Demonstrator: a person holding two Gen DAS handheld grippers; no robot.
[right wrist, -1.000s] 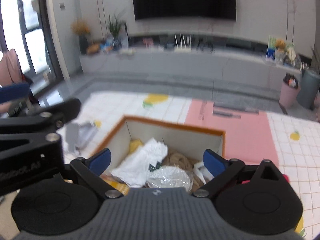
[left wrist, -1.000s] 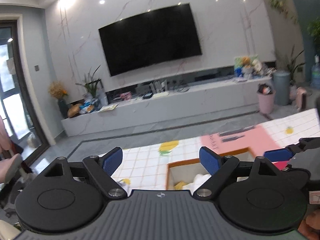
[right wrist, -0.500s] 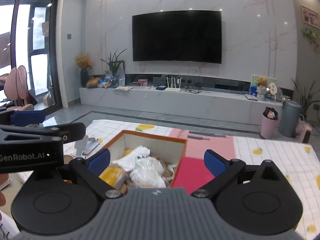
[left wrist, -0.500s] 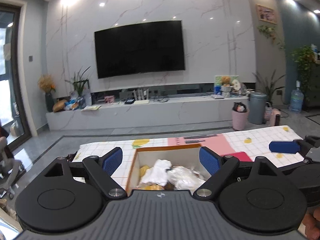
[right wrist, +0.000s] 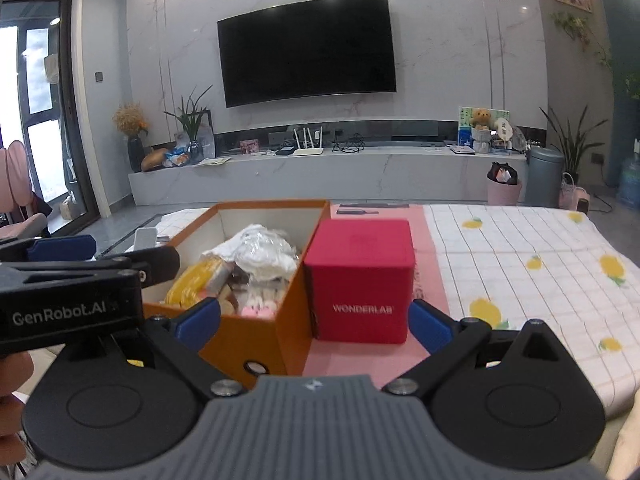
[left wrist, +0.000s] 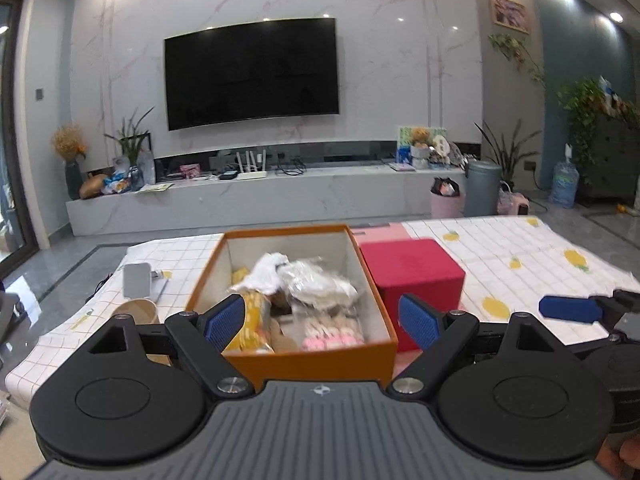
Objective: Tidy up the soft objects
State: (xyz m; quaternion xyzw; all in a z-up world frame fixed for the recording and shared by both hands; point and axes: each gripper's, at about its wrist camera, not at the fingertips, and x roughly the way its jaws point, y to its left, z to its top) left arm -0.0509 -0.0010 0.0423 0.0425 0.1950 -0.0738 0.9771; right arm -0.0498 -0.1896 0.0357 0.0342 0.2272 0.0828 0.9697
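Note:
An orange open box (left wrist: pixel 320 360) stands on the table, filled with soft objects: white plastic-wrapped items (left wrist: pixel 316 284), a yellow item (left wrist: pixel 252 320) and a pink one (left wrist: pixel 332 336). It also shows in the right wrist view (right wrist: pixel 248 340). A red closed box (left wrist: pixel 416 276) marked WONDERLAB (right wrist: pixel 360 280) stands touching its right side. My left gripper (left wrist: pixel 322 322) is open and empty, held near the orange box's front edge. My right gripper (right wrist: pixel 314 320) is open and empty, in front of the red box.
A checked tablecloth with lemon prints (right wrist: pixel 520 264) covers the table, with a pink patch (right wrist: pixel 424 240) under the red box. A paper cup (left wrist: pixel 134 312) and a small white device (left wrist: pixel 137 280) lie left of the orange box. TV wall and low cabinet stand beyond.
Both grippers have pulled back and levelled from over the orange box, so the whole box and the red box now show. Both stay open and empty.

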